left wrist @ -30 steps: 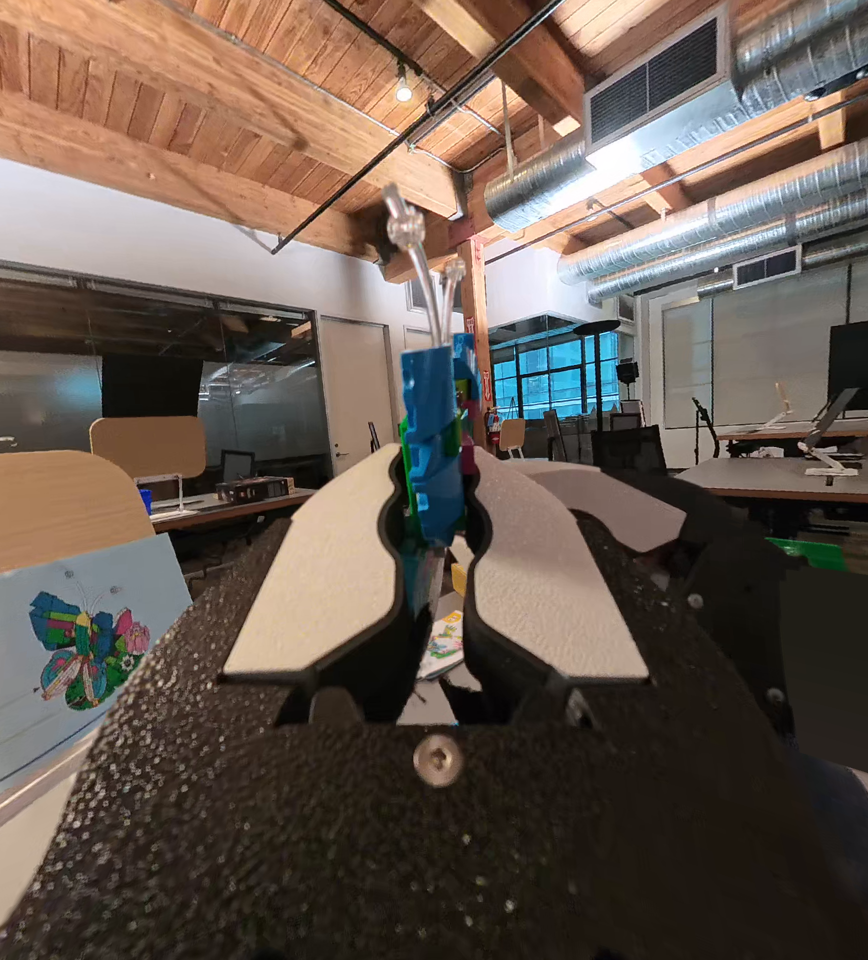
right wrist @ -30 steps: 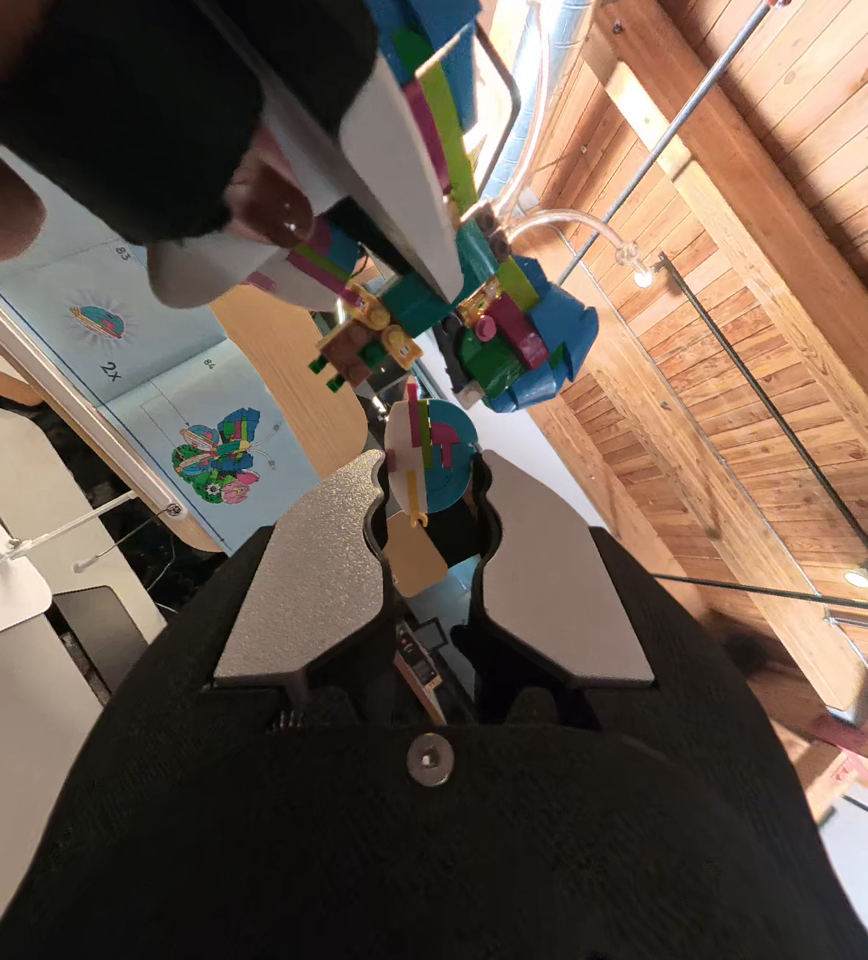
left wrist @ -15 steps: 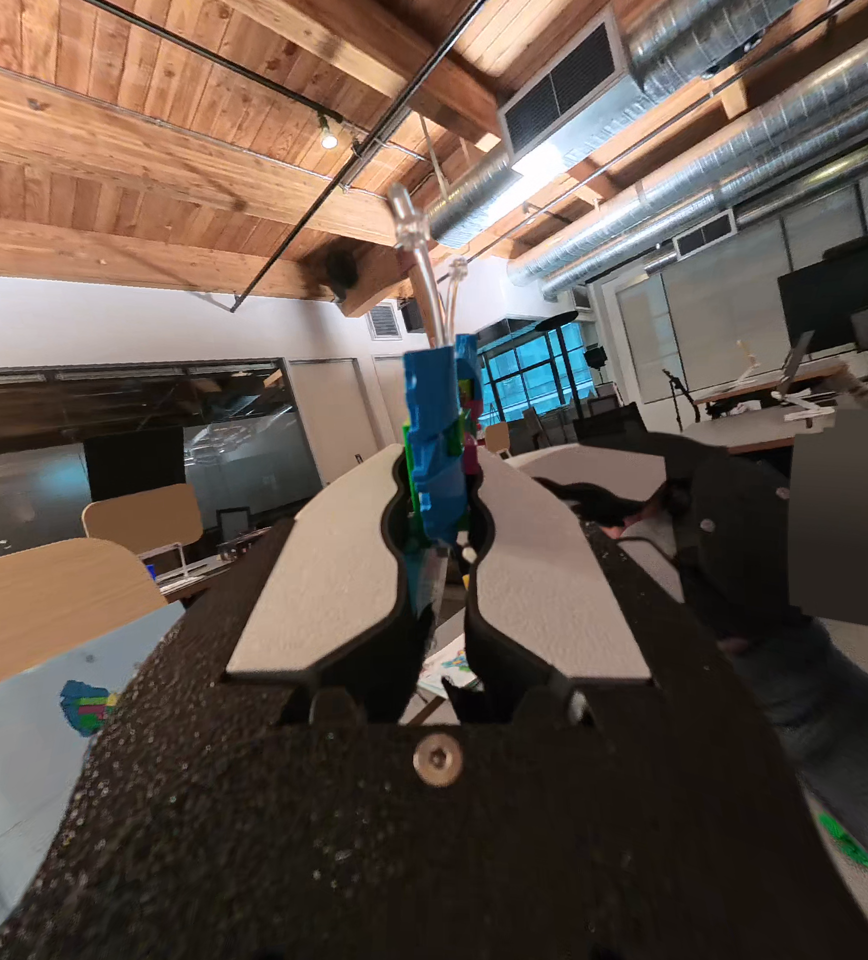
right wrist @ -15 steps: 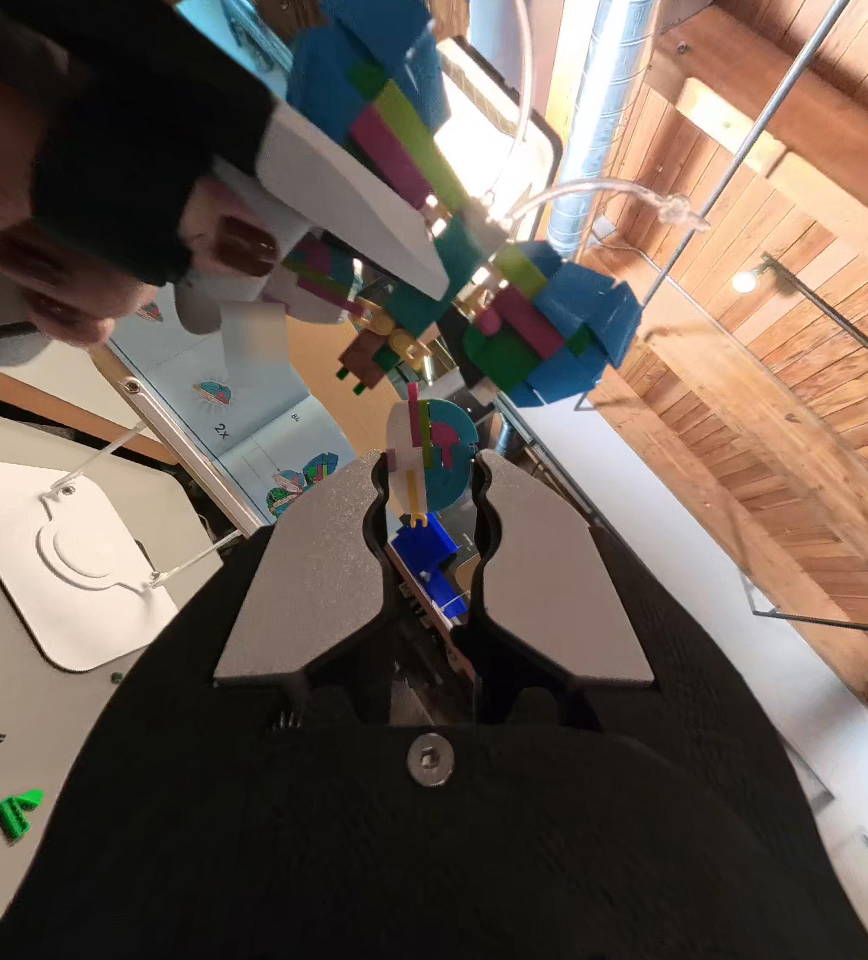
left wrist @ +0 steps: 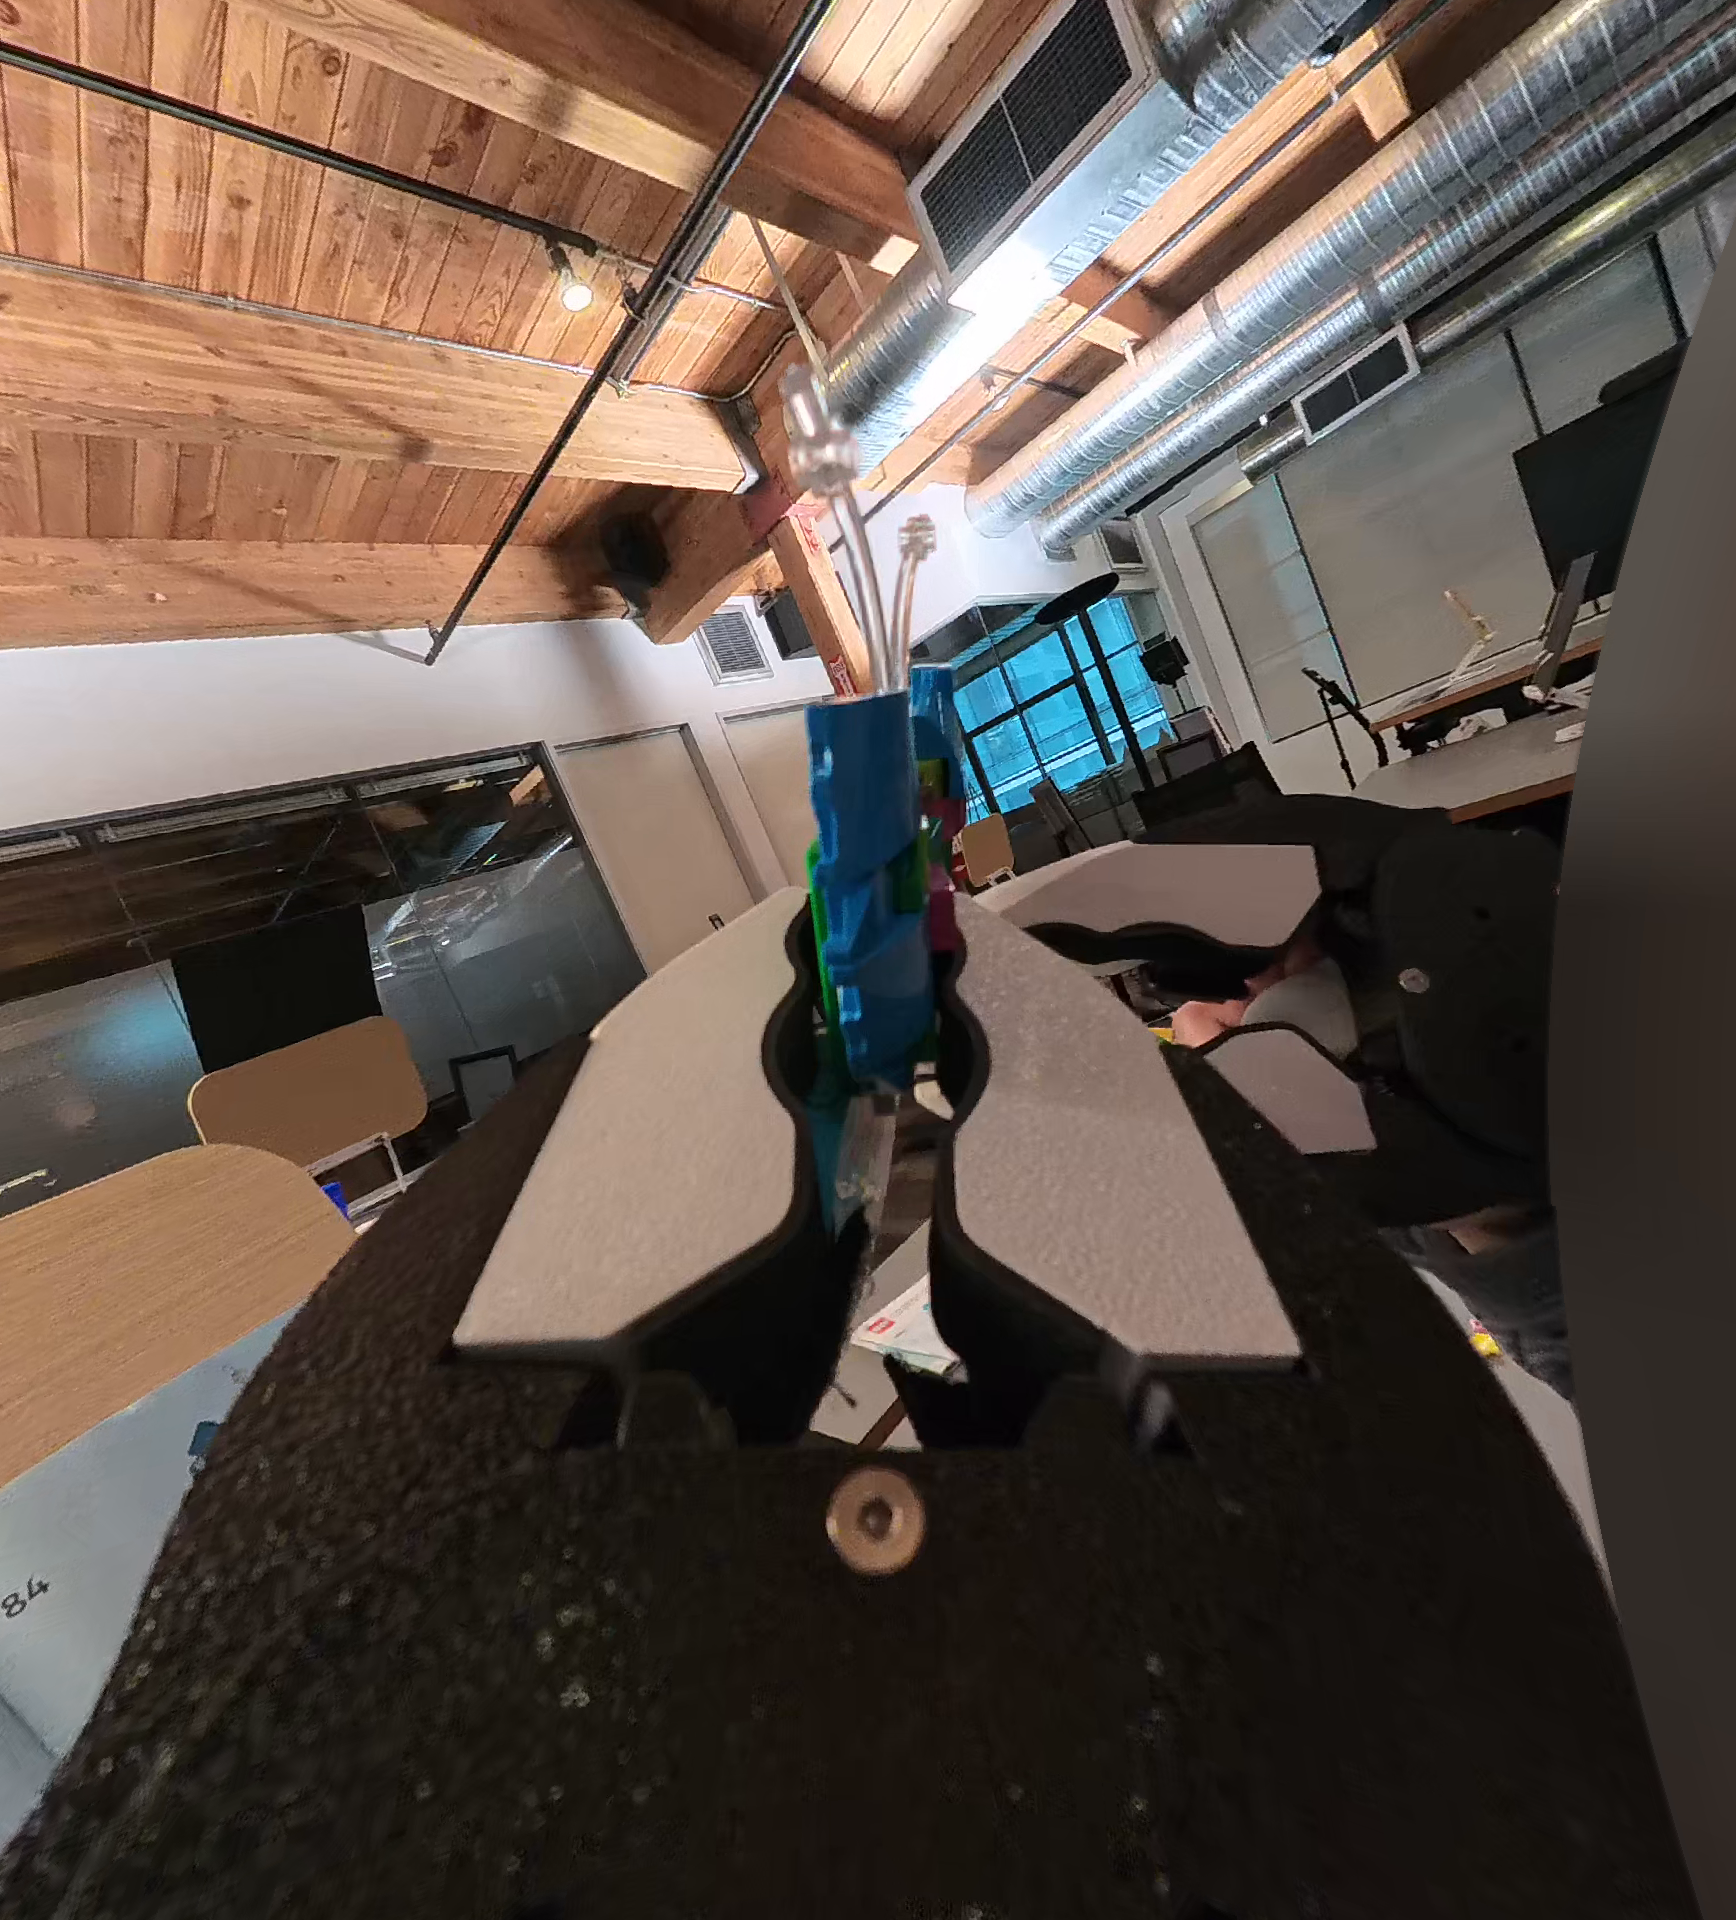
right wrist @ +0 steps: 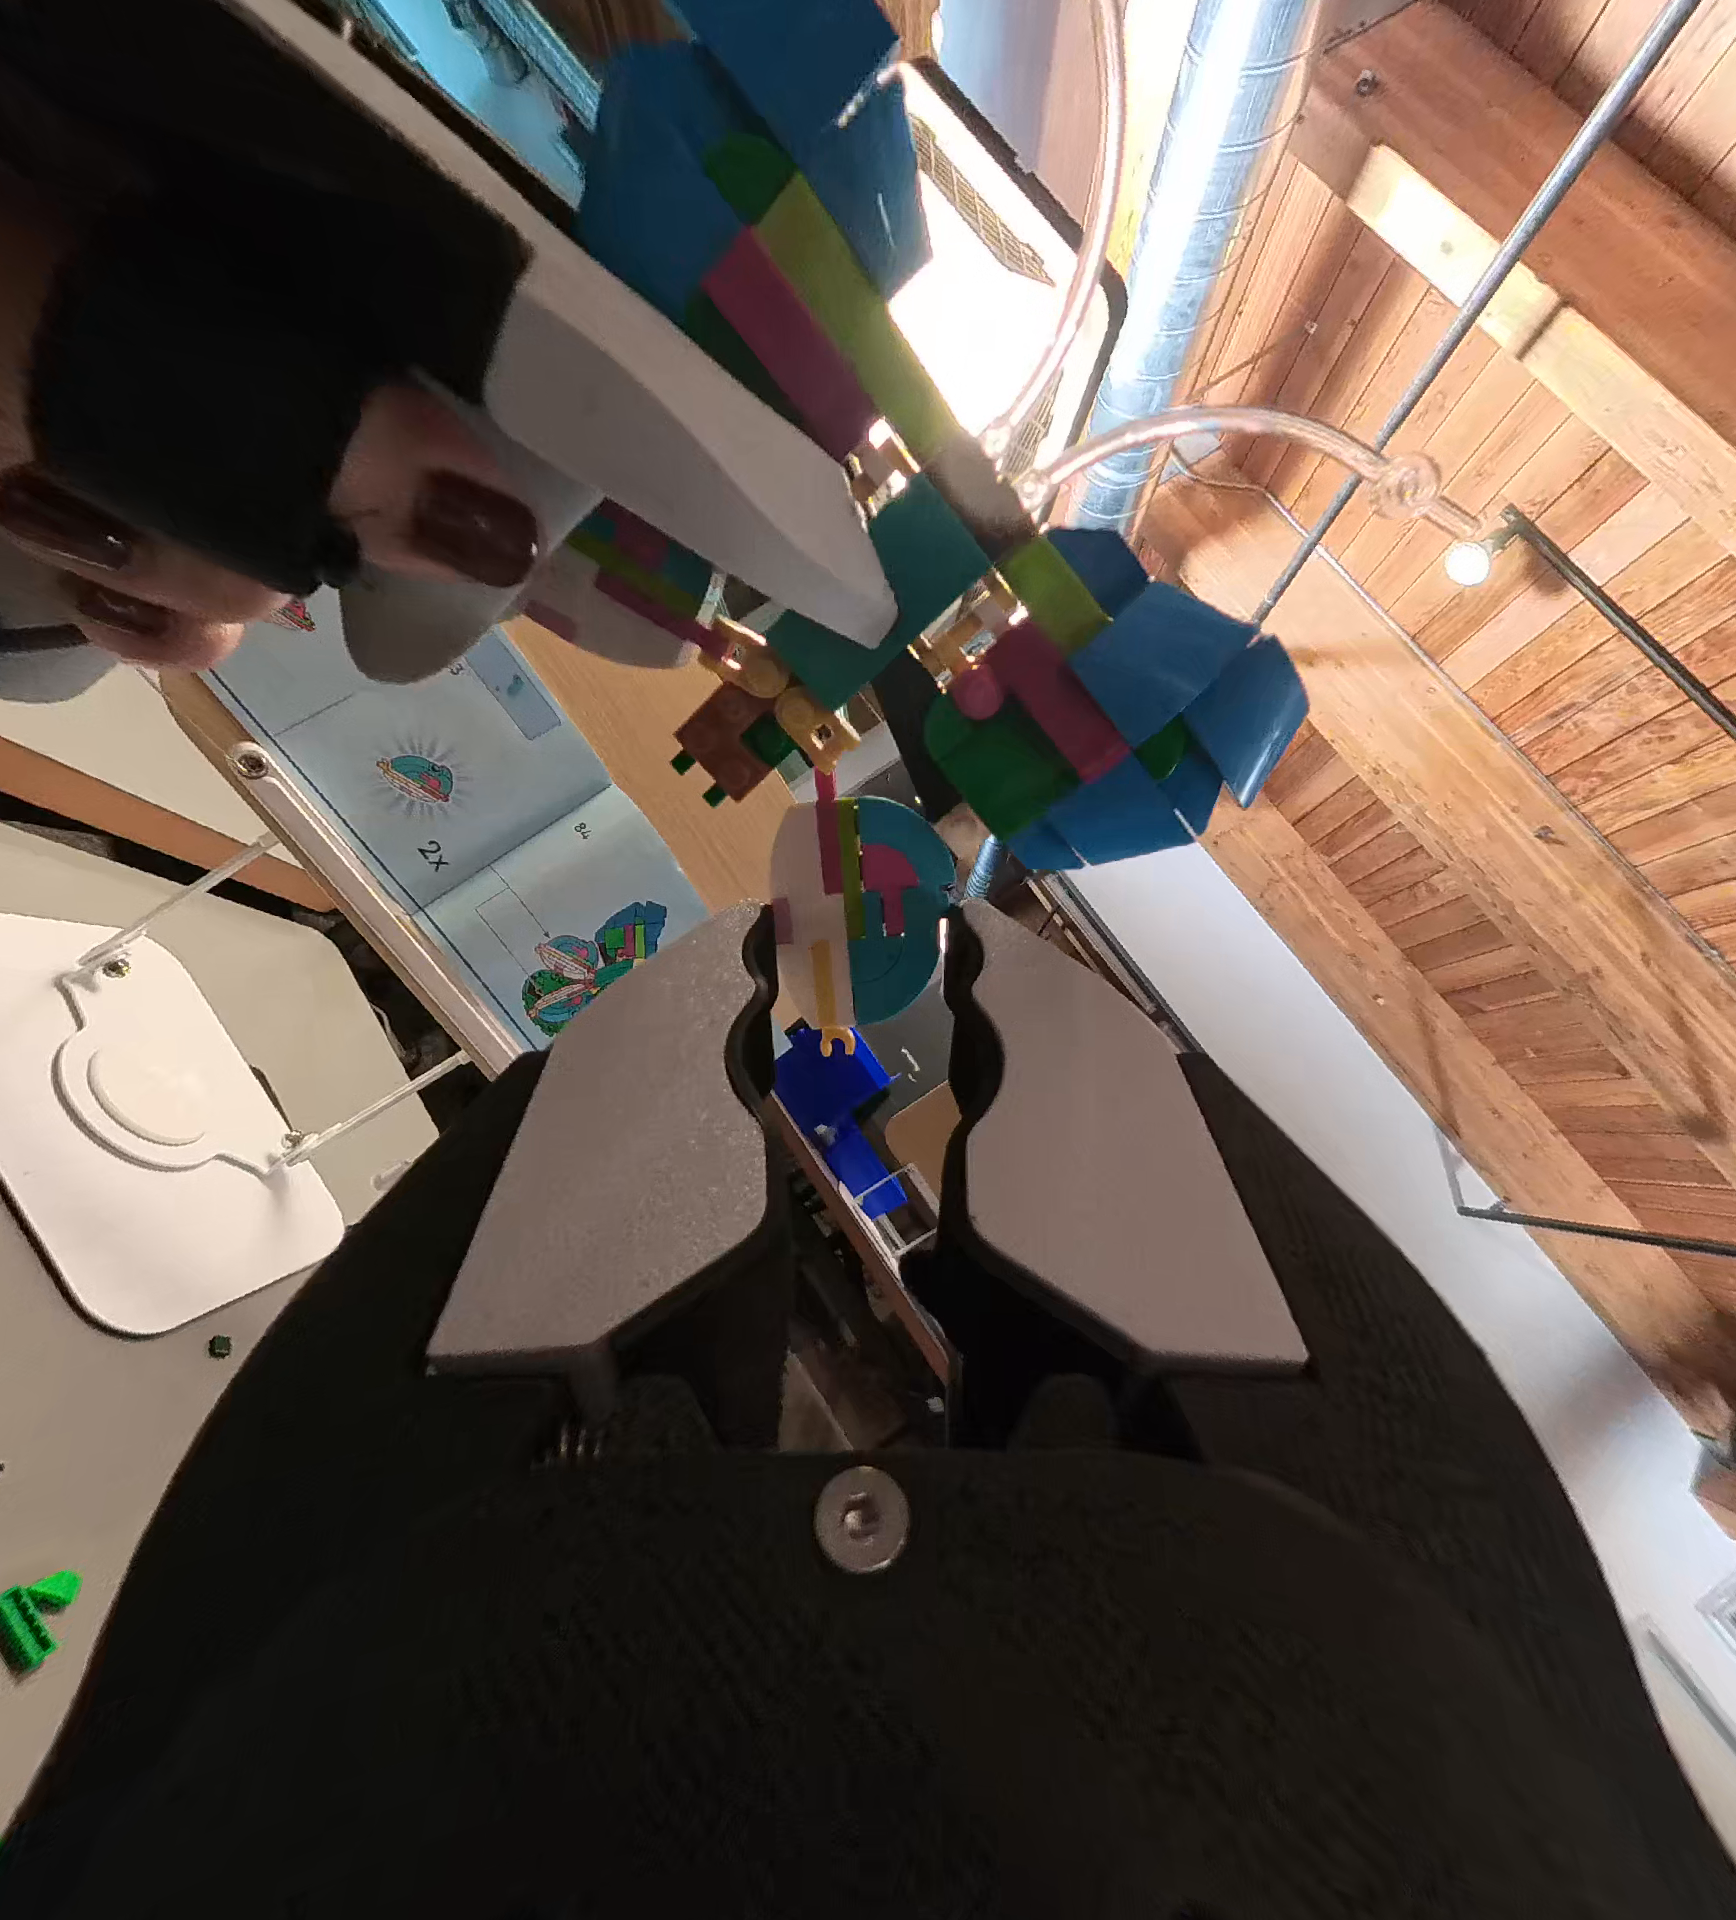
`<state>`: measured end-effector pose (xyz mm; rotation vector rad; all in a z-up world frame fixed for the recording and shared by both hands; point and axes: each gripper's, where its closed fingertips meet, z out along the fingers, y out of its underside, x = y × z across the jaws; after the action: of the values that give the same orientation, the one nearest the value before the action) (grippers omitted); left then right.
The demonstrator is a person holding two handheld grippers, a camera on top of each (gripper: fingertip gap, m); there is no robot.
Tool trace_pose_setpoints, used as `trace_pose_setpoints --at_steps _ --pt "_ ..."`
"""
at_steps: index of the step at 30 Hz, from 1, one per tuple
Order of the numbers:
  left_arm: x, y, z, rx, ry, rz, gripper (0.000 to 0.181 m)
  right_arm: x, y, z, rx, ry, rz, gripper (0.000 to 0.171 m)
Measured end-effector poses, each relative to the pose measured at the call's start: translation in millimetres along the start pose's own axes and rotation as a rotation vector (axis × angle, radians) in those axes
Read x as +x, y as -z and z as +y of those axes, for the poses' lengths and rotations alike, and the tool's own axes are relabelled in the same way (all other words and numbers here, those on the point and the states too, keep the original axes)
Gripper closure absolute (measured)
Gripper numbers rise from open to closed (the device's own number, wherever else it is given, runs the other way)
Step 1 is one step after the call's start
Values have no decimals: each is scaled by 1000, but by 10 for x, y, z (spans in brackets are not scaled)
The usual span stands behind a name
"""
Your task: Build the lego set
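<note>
At frame centre, our left gripper jaws clamp the butterfly body; our right gripper jaws pinch the small wing; we should align clips squarely, then press gently.

The butterfly model is held up off the counter, clamped at one wing between pale jaws. Its wings are blue with lime, magenta and dark green plates, the body teal with gold clips and a brown piece, and two clear curved antennae sweep out from the head. Just below it a small round sub-assembly (half white, half teal, striped with magenta, lime and yellow) sits pinched edge-on between dark jaws. Loose green pieces lie on the counter near its left edge.

In the left wrist view the model stands upright, seen edge-on.
</note>
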<state>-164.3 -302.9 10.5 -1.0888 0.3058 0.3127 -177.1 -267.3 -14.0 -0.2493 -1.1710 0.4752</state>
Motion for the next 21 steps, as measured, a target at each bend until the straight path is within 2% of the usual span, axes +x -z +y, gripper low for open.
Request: trace_pose_setpoints --at_steps 14,21 --pt "-8 -37 -10 46 30 -29 162 -8 1 -1 28 -62 -26 141" --pt "24 23 -23 40 14 37 162 -94 58 -47 102 -292 -211 142"
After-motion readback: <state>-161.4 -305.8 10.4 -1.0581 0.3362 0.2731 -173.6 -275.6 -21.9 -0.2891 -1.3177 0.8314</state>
